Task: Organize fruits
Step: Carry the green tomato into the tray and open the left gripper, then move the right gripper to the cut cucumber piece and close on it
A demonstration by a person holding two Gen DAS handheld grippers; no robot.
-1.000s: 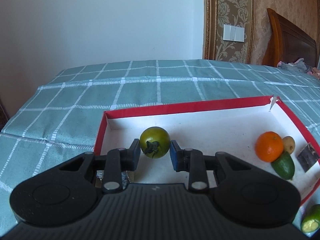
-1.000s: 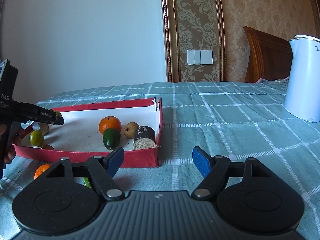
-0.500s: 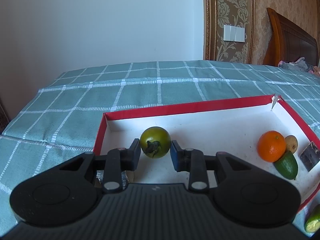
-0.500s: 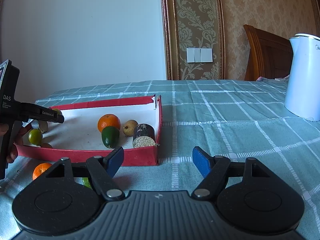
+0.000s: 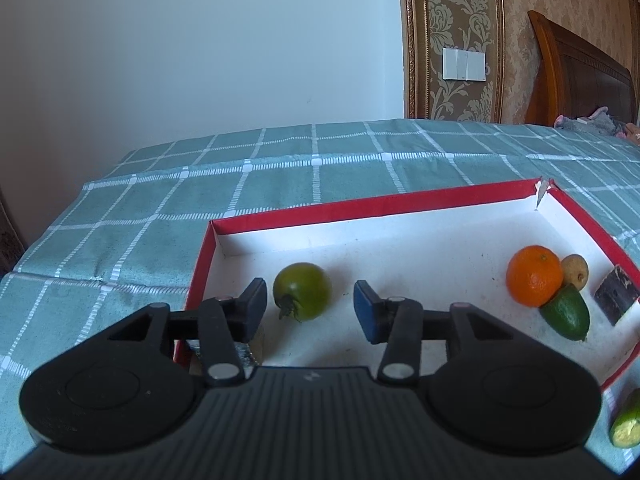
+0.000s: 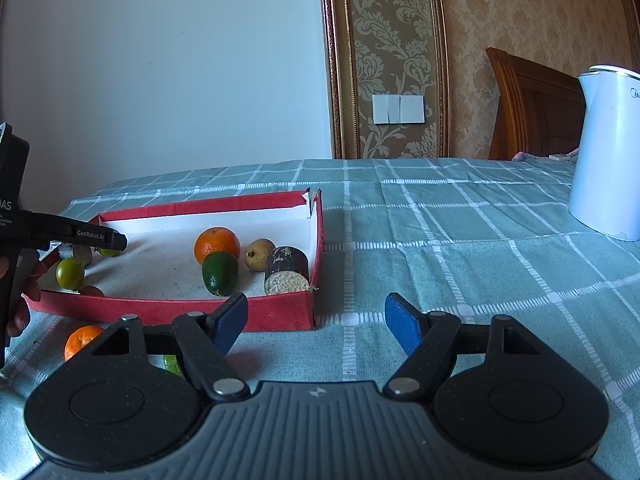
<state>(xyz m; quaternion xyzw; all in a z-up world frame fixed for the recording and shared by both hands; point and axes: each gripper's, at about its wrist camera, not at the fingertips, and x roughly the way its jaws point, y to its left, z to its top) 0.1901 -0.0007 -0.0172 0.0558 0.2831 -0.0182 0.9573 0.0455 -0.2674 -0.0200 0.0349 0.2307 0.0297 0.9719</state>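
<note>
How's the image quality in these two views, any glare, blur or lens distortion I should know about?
Left wrist view: sharp on the green tomato and red tray; dark vignetting in the corners and fisheye curving of the tablecloth lines. Right wrist view: bright daylight, soft shadows inside the tray, the white kettle slightly washed out, and the wall trim bowed by the lens.

My left gripper and right gripper are matte black, each with a ribbed housing, two round lobes, silver pivot screws and blue finger pads. From the right wrist camera, white "GenRobot.AI" lettering runs along my left tool, gripped by bare-skinned fingers.
</note>
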